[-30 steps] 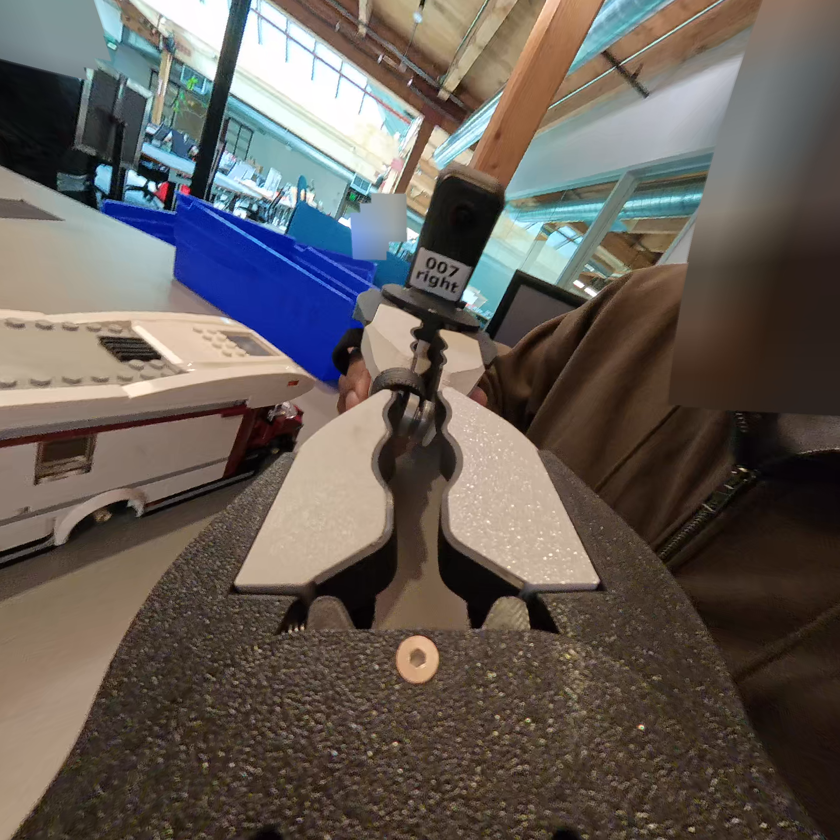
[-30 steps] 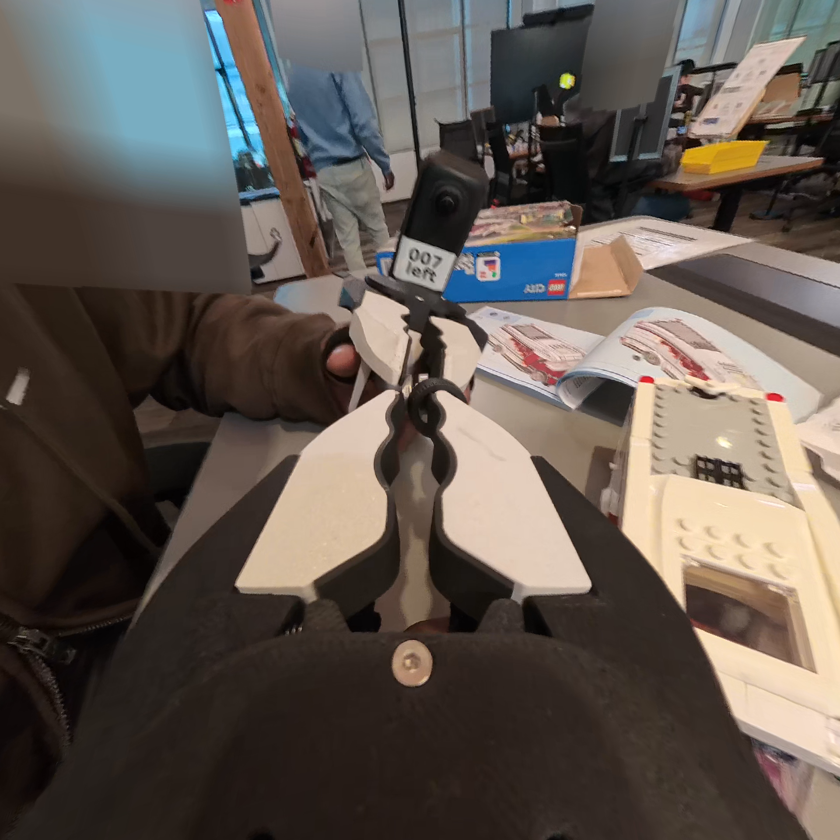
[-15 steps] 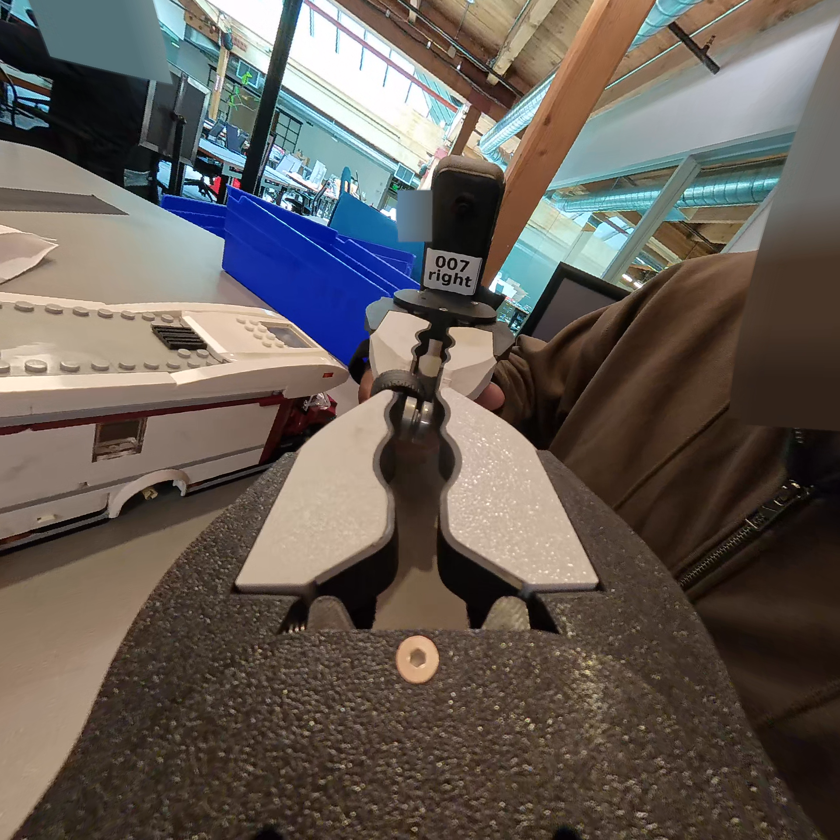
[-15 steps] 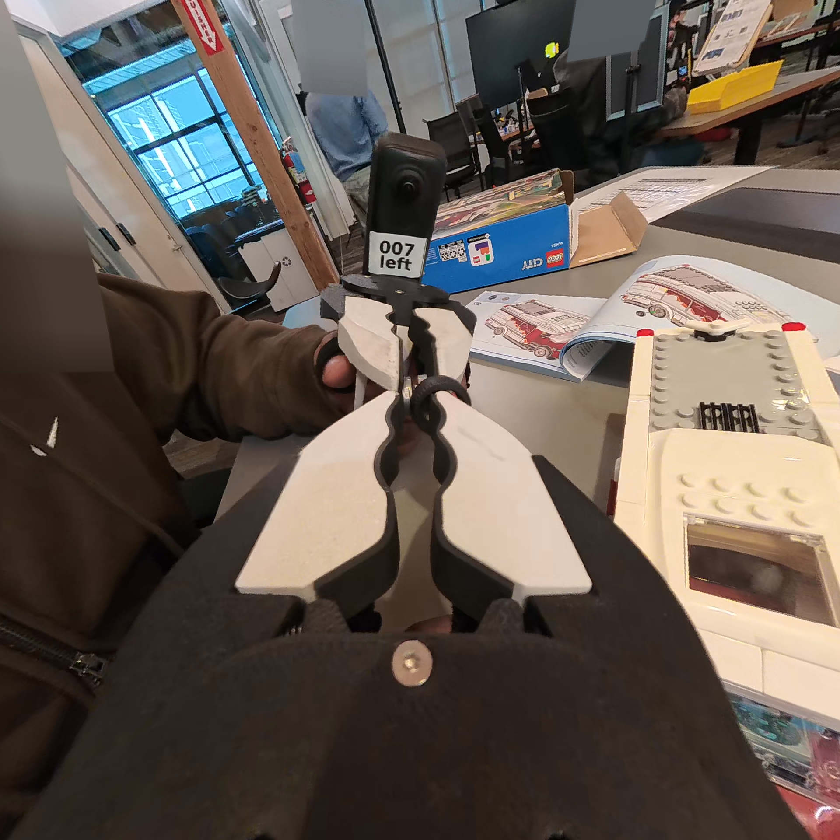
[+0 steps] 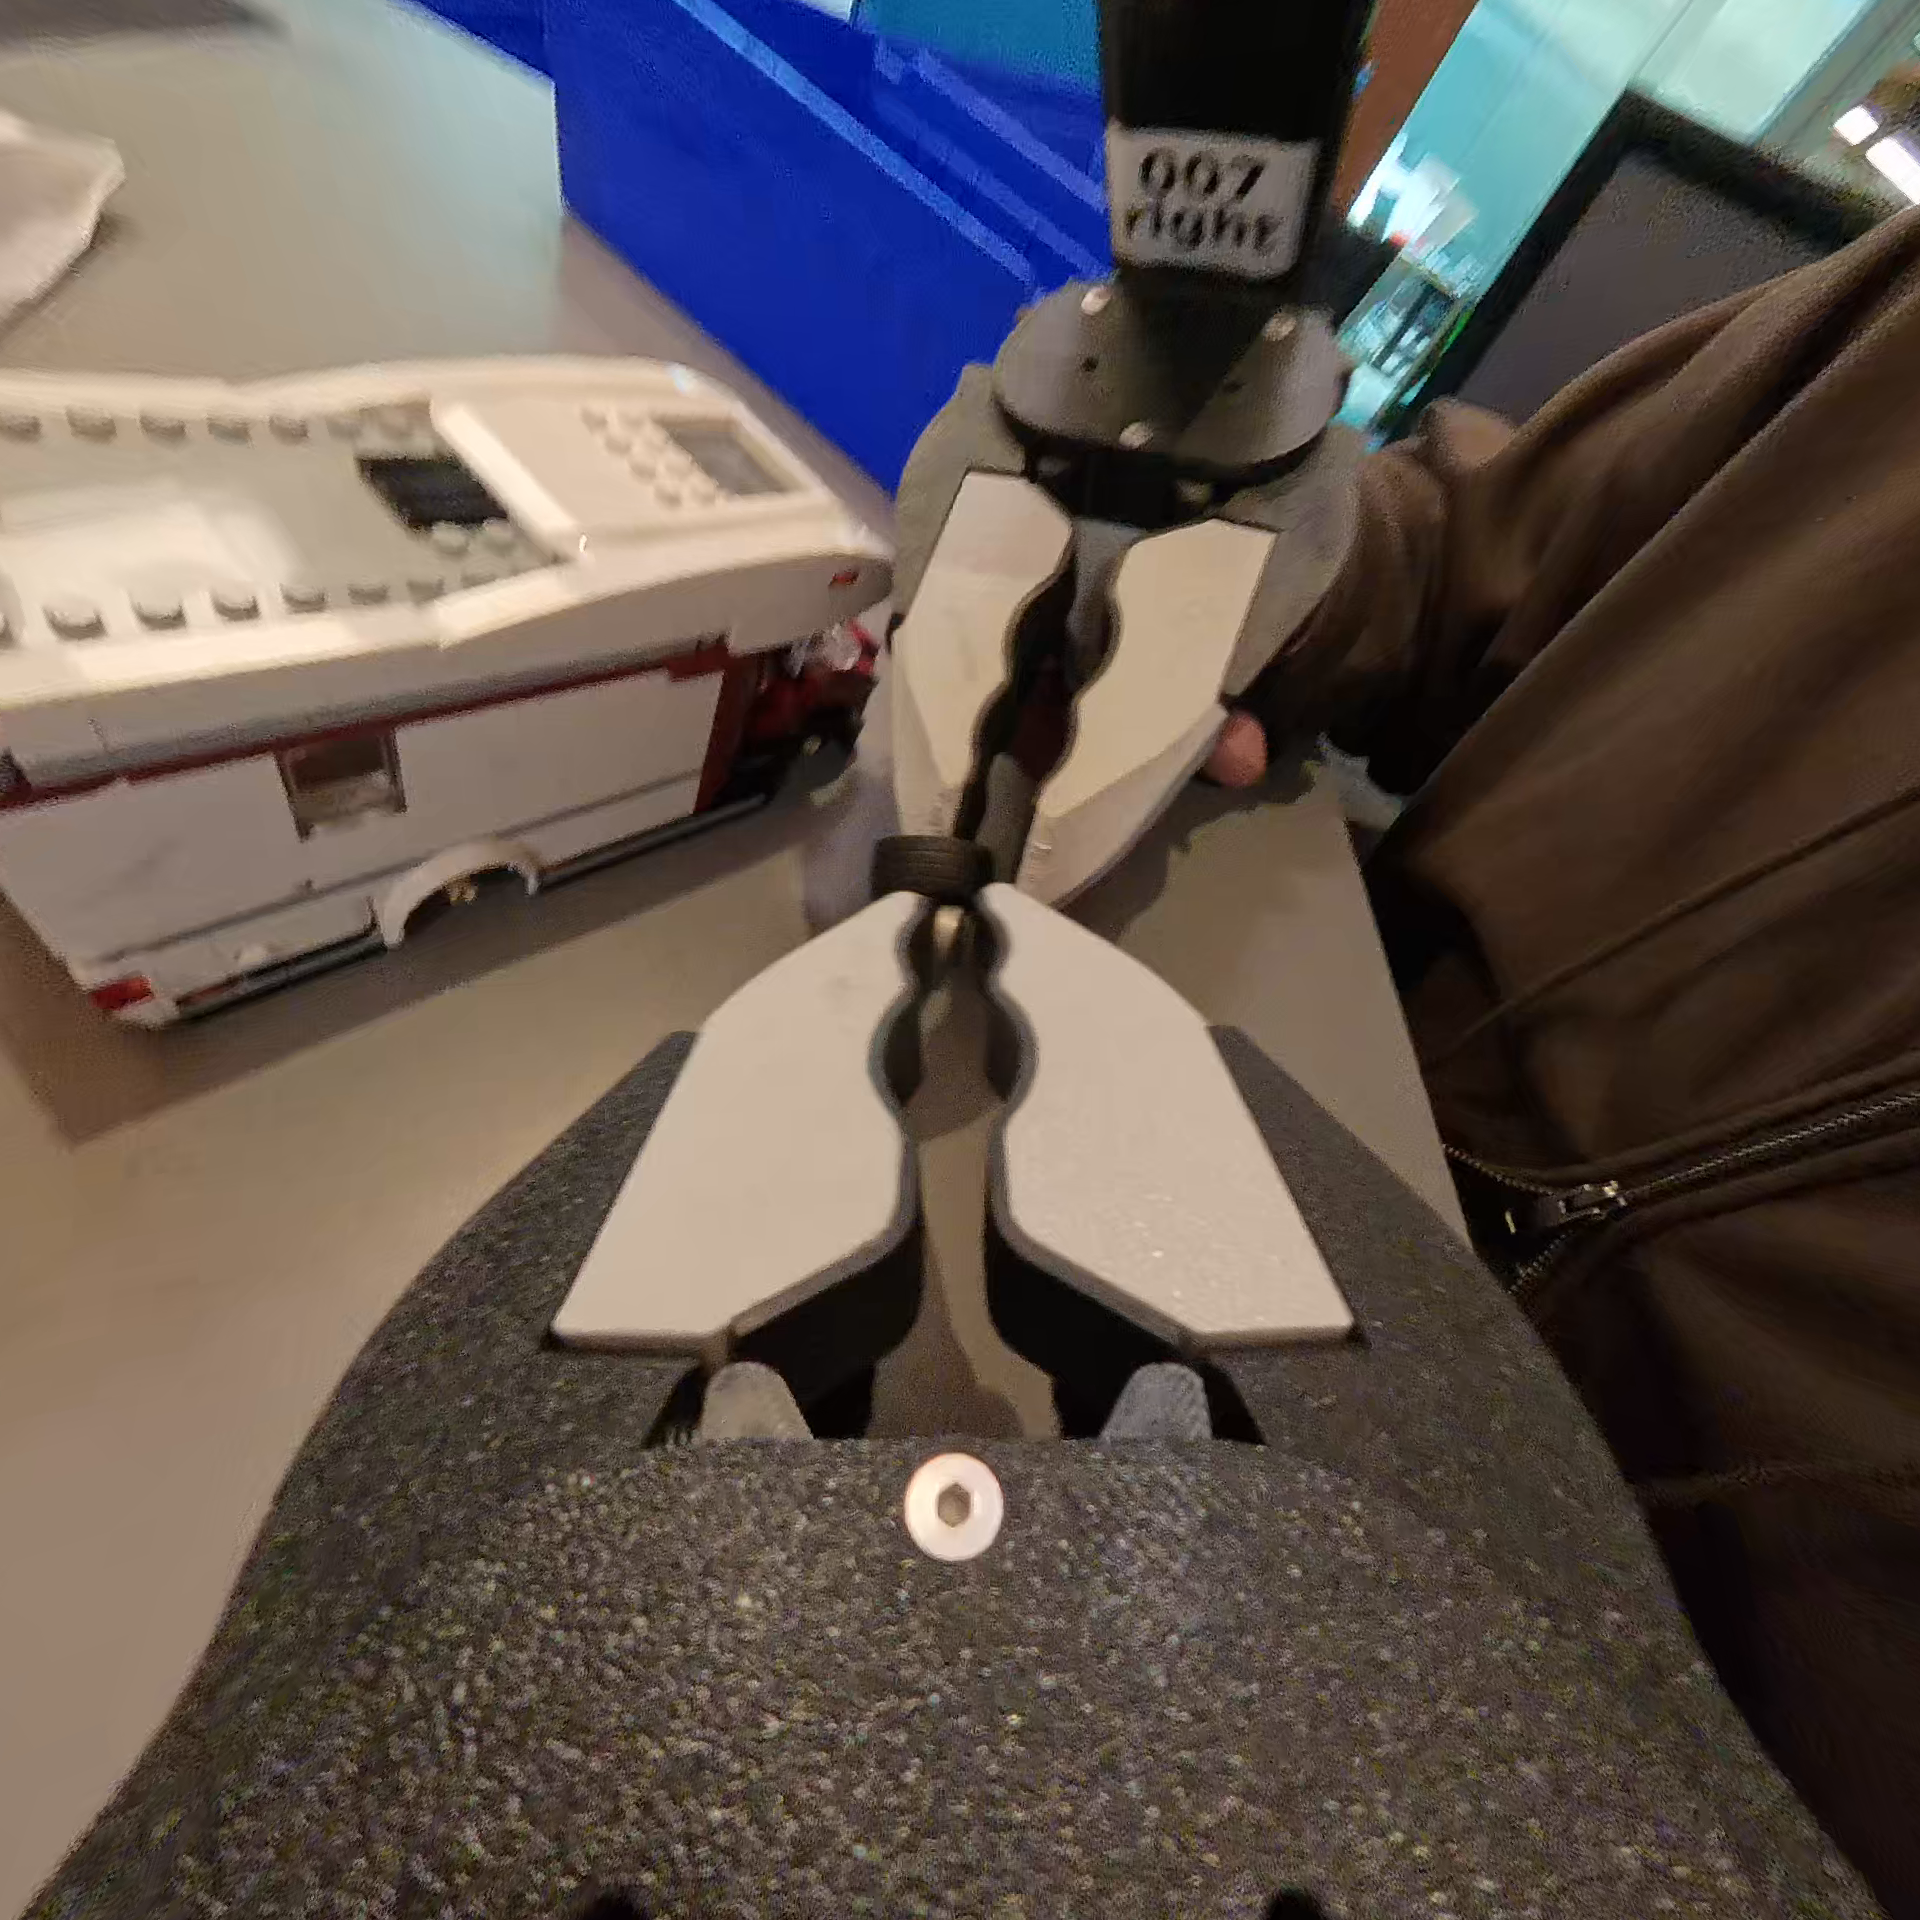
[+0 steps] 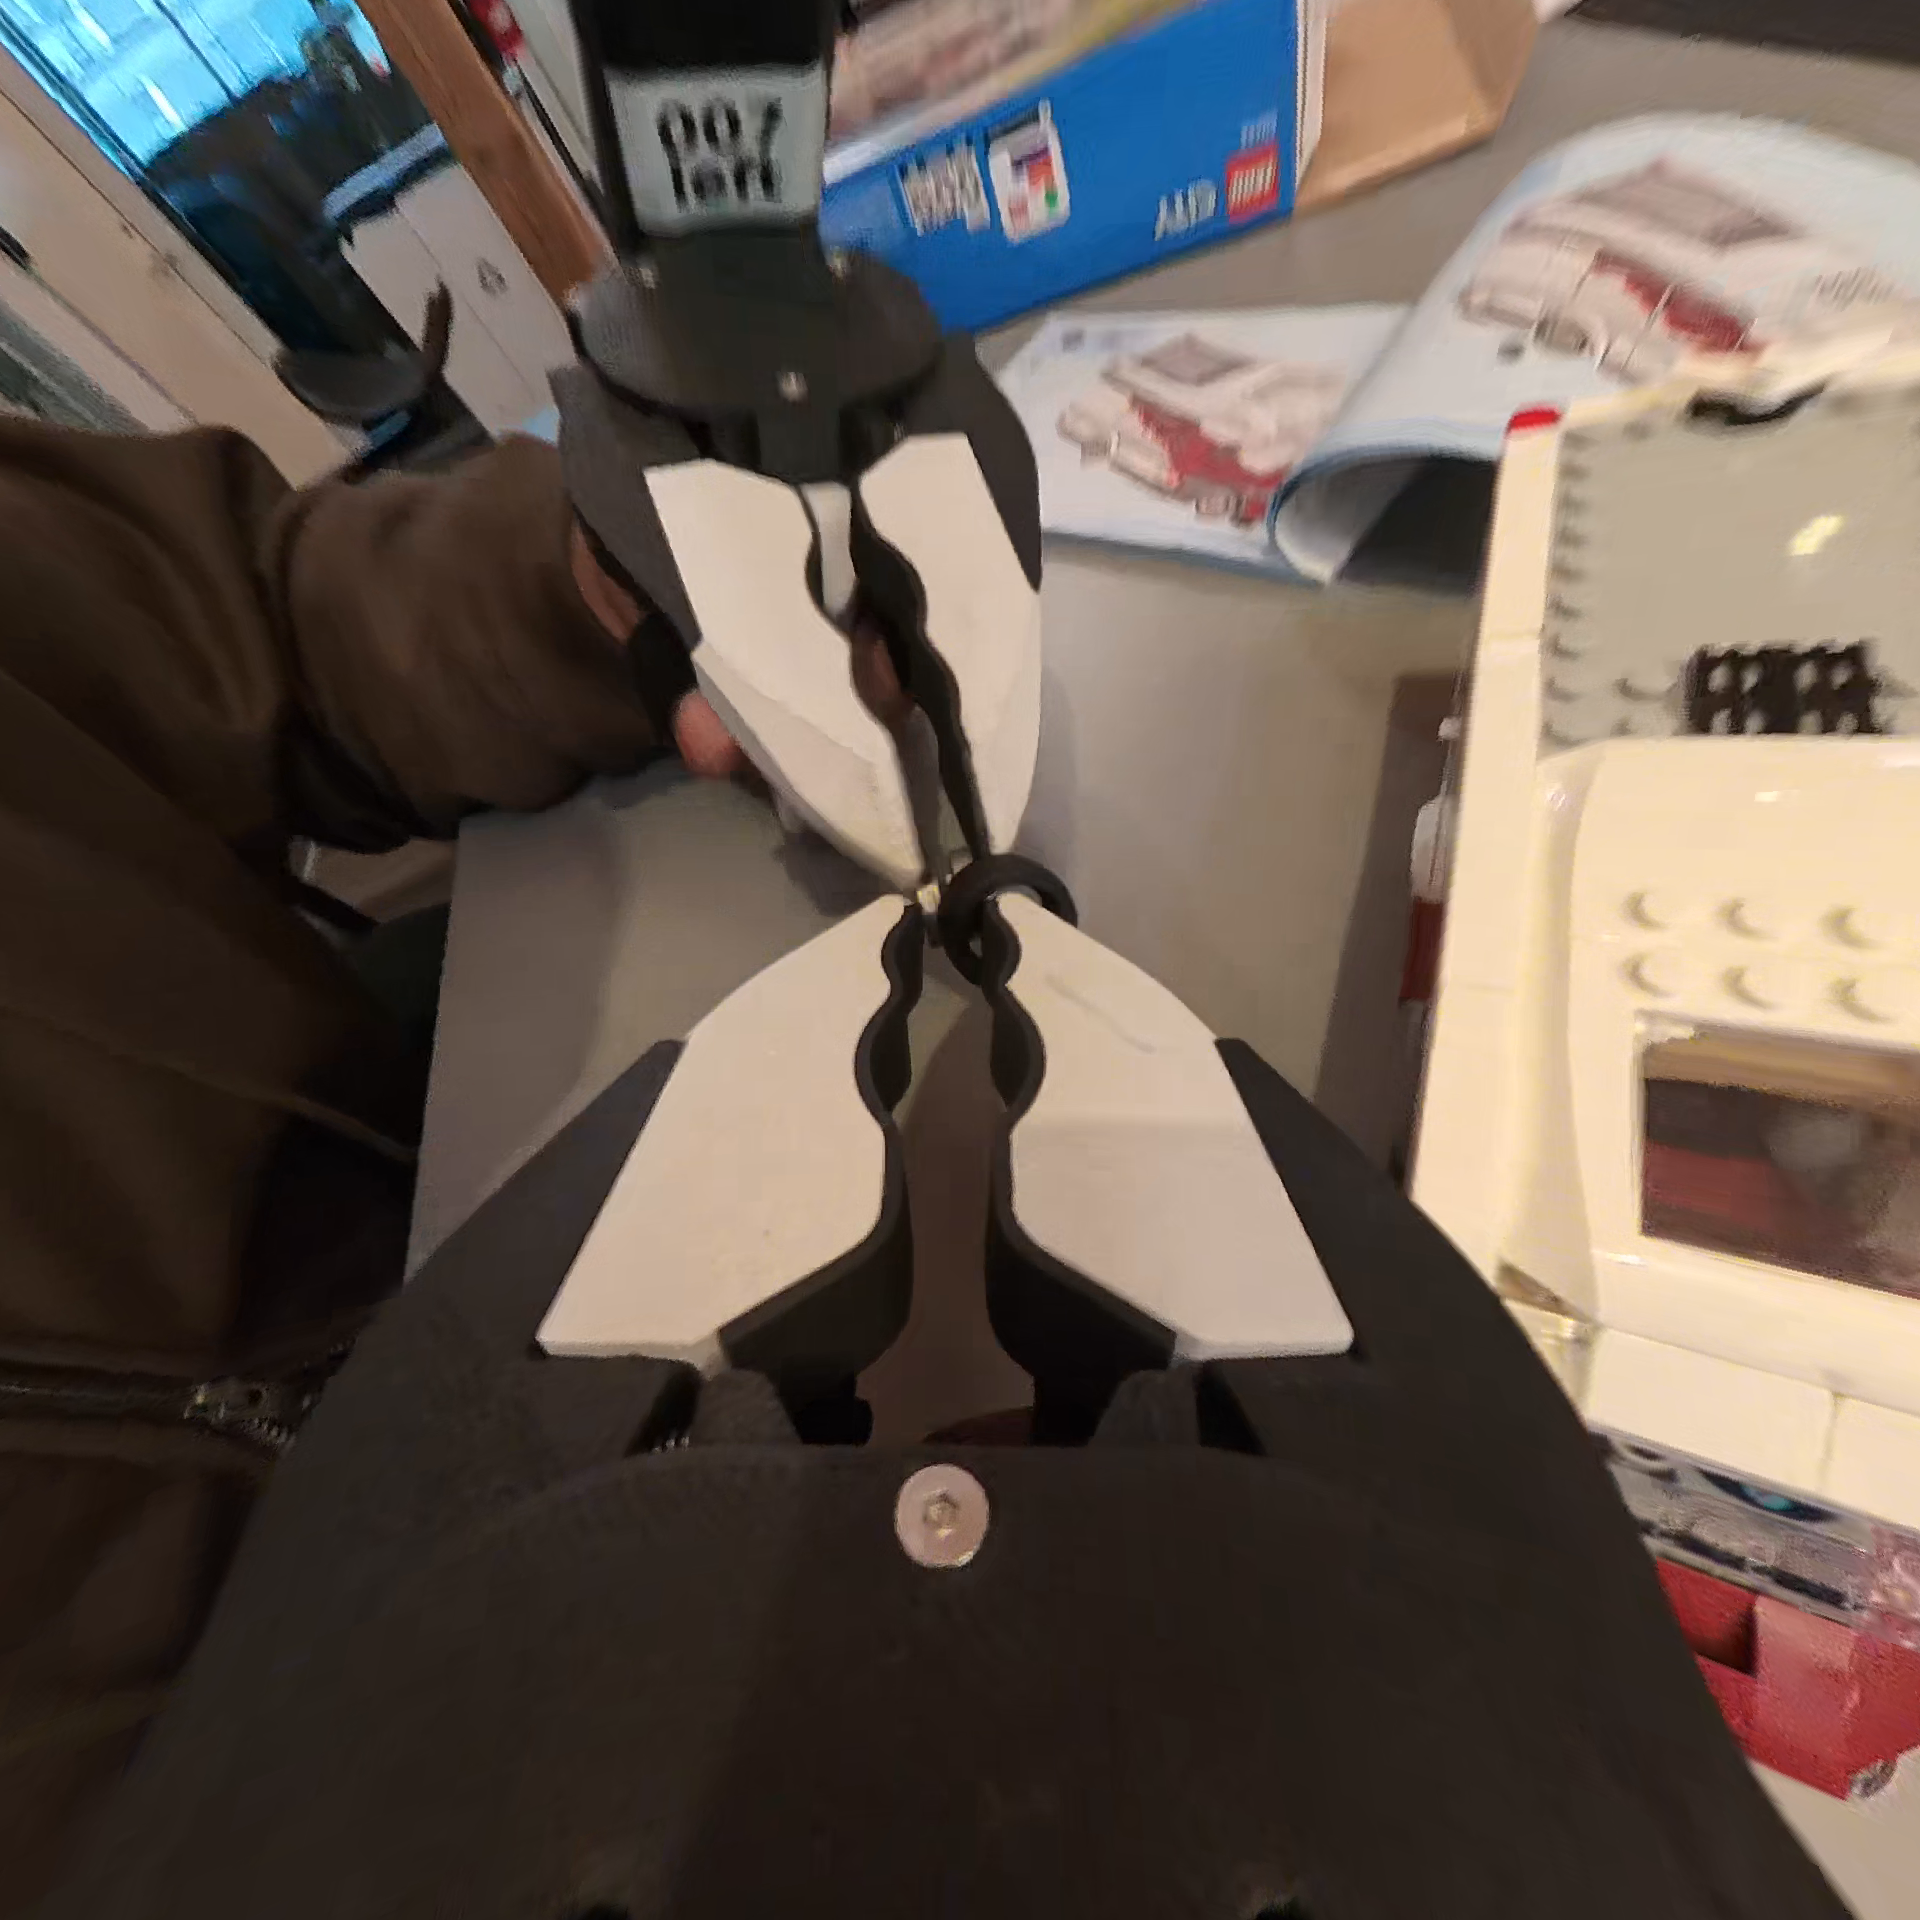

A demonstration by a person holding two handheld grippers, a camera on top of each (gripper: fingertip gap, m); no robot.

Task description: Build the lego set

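Right gripper [image 6: 961, 920] clamps a small black tyre [image 6: 1003, 914]. Left gripper [image 5: 948, 914] pinches a small grey hub [image 5: 948, 928] against it. Only right view shows box [image 6: 1060, 177], booklet [image 6: 1351, 416]; left view shows blue bins [image 5: 810, 208].

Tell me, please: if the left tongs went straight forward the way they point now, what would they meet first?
Most likely the small black tyre right at the tips of the left tongs, held in the right tongs tip to tip with them. Depth is hard to judge; they may already touch.

Two claws — left claw [image 5: 948, 914], right claw [image 6: 961, 920], one black tyre [image 6: 1003, 914], one white camper model [image 5: 364, 675], one blue box [image 6: 1070, 177], one open booklet [image 6: 1351, 416]
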